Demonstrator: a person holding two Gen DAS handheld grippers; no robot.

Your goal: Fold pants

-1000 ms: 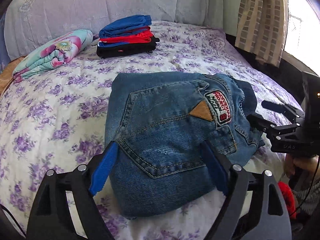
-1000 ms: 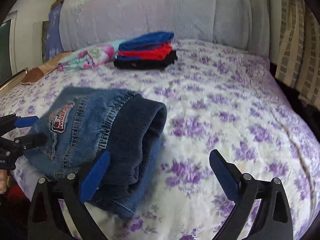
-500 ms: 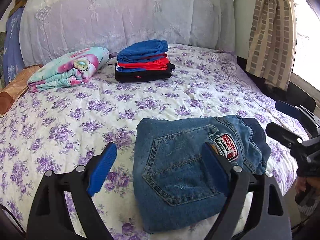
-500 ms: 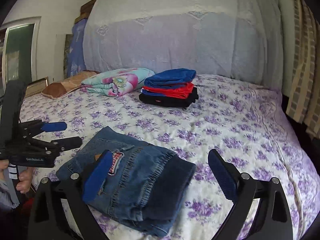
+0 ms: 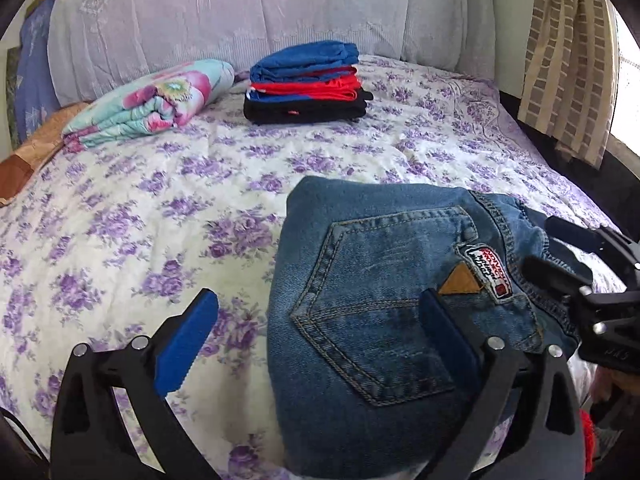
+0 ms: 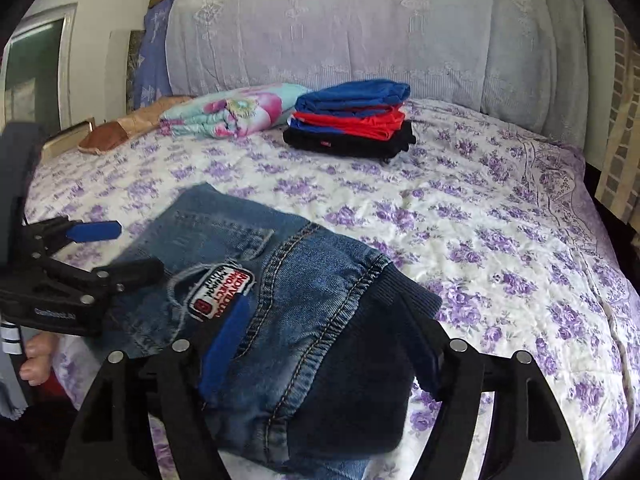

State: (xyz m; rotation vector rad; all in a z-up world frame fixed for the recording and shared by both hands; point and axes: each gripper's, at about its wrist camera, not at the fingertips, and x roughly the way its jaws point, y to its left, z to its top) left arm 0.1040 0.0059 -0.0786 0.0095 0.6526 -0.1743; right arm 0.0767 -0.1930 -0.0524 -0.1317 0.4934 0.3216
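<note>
We've got both tools spread wide, left tool [image 5: 316, 340] and right tool [image 6: 320, 340], straddling the folded blue denim pants [image 5: 384, 300] (ribbed waistband side), so an uneven pinch could unroll the bundle.

Home bedroom: floral bedspread [image 5: 160, 184], curtain [image 5: 568, 60].
</note>
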